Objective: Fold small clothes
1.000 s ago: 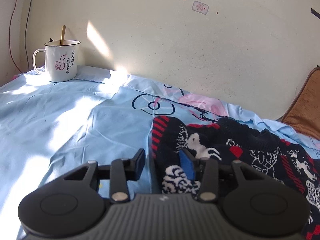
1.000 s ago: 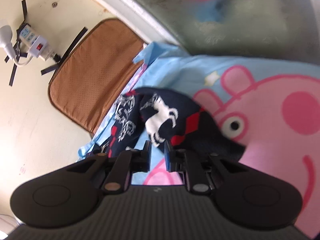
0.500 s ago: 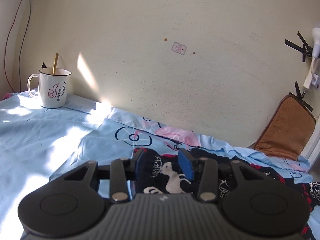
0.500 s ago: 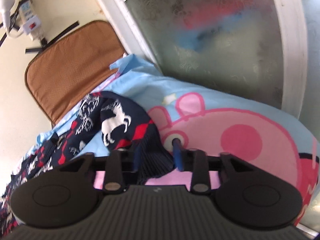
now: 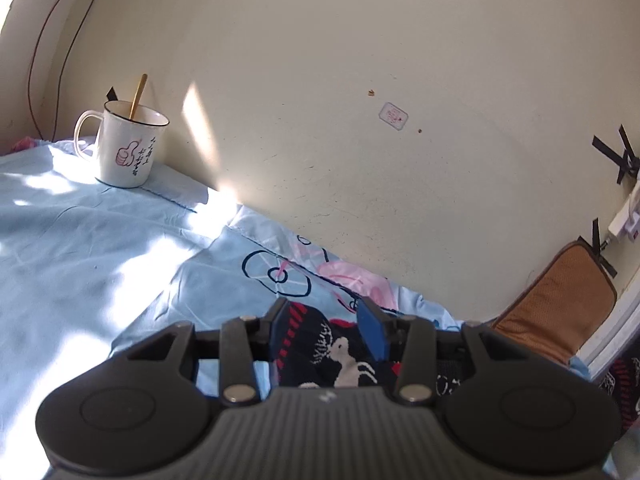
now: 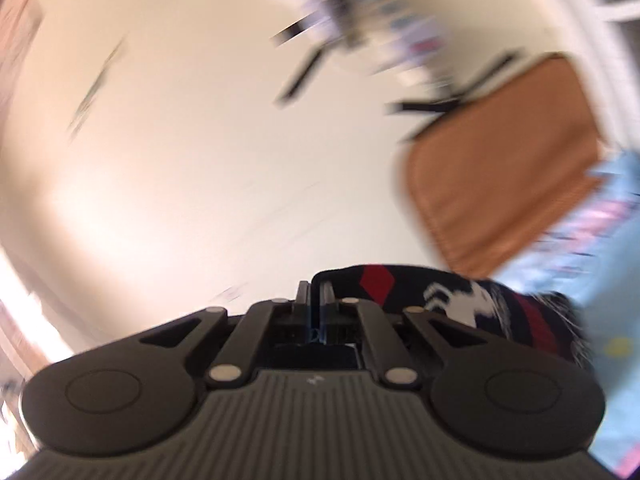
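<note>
A dark navy knitted sweater [image 5: 340, 360] with white reindeer and red diamonds lies on a light blue cartoon bedsheet [image 5: 100, 260]. My left gripper [image 5: 326, 326] sits low over the sweater's left end. A bunch of knit fills the gap between its blue pads, so it is shut on it. In the blurred right wrist view, my right gripper [image 6: 316, 296] has its jaws pressed together on an edge of the sweater [image 6: 460, 296]. That edge is lifted and trails off to the right and down towards the sheet.
A white mug [image 5: 126, 148] with a spoon in it stands at the far left by the cream wall. A brown cushion [image 5: 560, 300] leans in the right corner, also seen as the cushion [image 6: 500, 160]. A taped power strip [image 5: 626, 220] hangs above it.
The right gripper closed on the sweater's edge, then swung up fast and turned from the window side to face the wall. The left gripper rose a little and rolled, with the knit still between its pads.
</note>
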`<state>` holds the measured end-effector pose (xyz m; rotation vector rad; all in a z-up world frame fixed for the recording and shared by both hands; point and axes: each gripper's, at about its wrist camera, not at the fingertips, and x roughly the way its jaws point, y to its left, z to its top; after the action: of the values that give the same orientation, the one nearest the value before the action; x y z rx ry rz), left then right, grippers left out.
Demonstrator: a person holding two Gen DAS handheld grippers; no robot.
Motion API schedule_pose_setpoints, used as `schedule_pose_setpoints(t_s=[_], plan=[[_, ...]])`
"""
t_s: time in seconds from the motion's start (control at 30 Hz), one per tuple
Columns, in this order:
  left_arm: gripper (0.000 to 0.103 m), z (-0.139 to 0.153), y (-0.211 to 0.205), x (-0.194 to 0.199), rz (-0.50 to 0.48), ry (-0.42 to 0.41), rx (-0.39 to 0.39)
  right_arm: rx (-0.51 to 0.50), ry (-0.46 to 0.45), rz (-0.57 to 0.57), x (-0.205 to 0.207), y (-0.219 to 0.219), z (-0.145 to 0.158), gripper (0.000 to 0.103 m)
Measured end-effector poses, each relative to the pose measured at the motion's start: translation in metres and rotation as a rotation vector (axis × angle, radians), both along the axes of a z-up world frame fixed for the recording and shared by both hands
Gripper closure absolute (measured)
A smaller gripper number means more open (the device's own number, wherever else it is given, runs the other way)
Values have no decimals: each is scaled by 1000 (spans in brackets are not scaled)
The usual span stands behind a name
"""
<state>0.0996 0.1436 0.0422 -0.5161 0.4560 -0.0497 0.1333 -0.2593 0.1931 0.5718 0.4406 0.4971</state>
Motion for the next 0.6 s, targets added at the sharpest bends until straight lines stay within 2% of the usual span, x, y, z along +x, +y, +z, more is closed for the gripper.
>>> schedule_pose_setpoints(t_s=[0.1, 0.2, 0.27, 0.37, 0.43, 0.5, 0.53, 0.6], plan=[[65, -2, 17, 2, 21, 12, -61, -53, 50, 180, 30, 84, -11, 97], [63, -6, 29, 5, 9, 25, -128, -128, 136, 289, 51, 147, -48, 96], [61, -7, 32, 6, -5, 33, -163, -123, 238, 343, 61, 170, -78, 96], [60, -9, 33, 9, -17, 41, -179, -96, 316, 375, 67, 186, -110, 96], [58, -10, 32, 10, -18, 49, -172, -79, 351, 441, 73, 191, -121, 92], [54, -10, 30, 12, -29, 58, -169, -65, 411, 451, 77, 185, -125, 90], [50, -11, 29, 13, -38, 63, -169, -48, 419, 445, 78, 177, -123, 86], [46, -11, 26, 14, -54, 65, -163, -22, 355, 389, 70, 149, -104, 85]])
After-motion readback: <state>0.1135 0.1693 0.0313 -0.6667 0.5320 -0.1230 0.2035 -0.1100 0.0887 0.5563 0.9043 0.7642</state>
